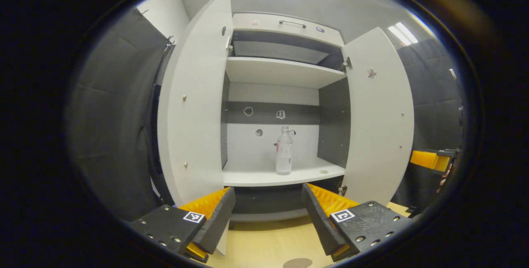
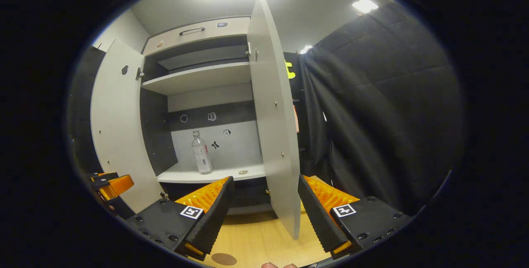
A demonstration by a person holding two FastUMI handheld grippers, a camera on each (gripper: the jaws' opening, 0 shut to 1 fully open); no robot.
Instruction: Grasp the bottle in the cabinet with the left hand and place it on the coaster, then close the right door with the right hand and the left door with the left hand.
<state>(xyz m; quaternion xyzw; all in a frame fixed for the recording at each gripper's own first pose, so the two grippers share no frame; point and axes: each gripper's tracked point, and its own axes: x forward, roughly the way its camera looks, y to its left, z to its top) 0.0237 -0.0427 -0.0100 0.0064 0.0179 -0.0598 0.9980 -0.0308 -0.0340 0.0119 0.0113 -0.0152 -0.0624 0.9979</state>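
A clear plastic bottle (image 1: 284, 152) stands upright on the lower shelf (image 1: 256, 176) of the white cabinet, whose two doors both hang wide open. My left gripper (image 1: 268, 188) is open and empty, low in front of the shelf and well short of the bottle. A brown round coaster (image 1: 297, 263) lies on the wooden table just below it. In the right gripper view the bottle (image 2: 201, 153) is at the left, and my right gripper (image 2: 265, 179) is open and empty. The right door (image 2: 275, 127) stands edge-on ahead of it, untouched. The coaster (image 2: 224, 259) is at the bottom.
The left door (image 1: 194, 107) and the right door (image 1: 380, 115) swing out over the table (image 1: 264, 239). A small round disc (image 1: 323, 171) lies on the shelf right of the bottle. An upper shelf (image 1: 281, 72) is bare. Black cloth walls flank the cabinet.
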